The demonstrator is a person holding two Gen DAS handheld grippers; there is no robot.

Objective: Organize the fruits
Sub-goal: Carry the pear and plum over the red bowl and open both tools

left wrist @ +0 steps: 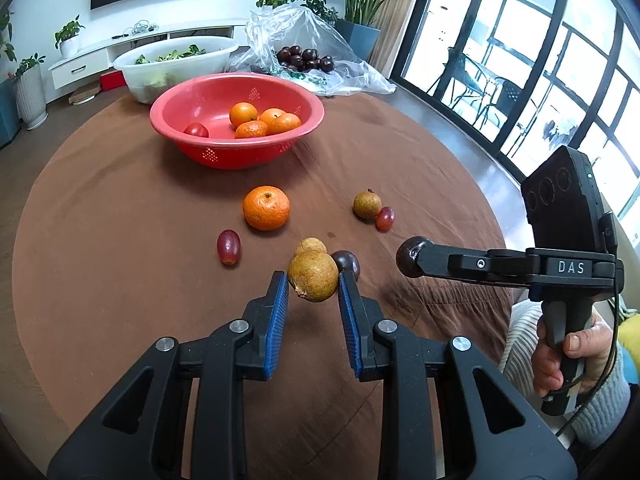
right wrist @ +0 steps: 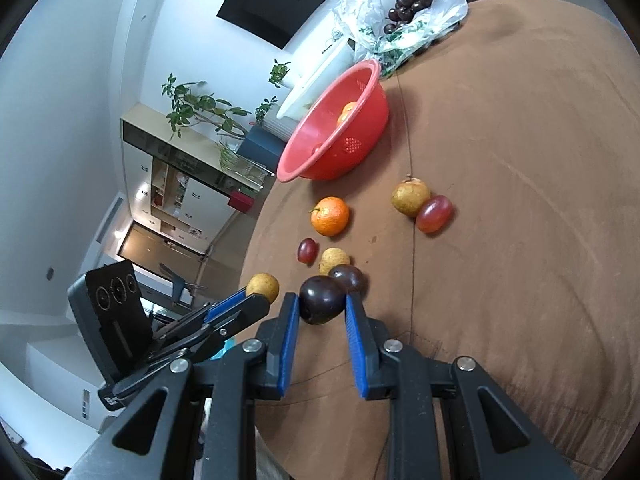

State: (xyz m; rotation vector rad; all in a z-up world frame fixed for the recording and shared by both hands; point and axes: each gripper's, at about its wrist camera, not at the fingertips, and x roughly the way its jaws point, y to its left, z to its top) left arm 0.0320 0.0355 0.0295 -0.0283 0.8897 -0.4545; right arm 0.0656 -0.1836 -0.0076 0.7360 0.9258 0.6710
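Left tool (left wrist: 313,282): closed on a brown speckled fruit (left wrist: 313,275), lifted above the table (left wrist: 120,220).
Right tool (right wrist: 322,306): closed on a dark plum (right wrist: 321,299), also off the table.
Red bowl (left wrist: 208,156): at the far side of the table, with four oranges and one small red fruit inside.
On the table: one orange (left wrist: 266,208), two red grapes, two brown fruits, one dark plum.
Behind the bowl: a white basin (left wrist: 176,66) with greens, a plastic bag (left wrist: 320,52) with dark fruits.

Left gripper (left wrist: 313,280) clamped; right gripper (right wrist: 322,300) likewise — both raised, tilted downward.
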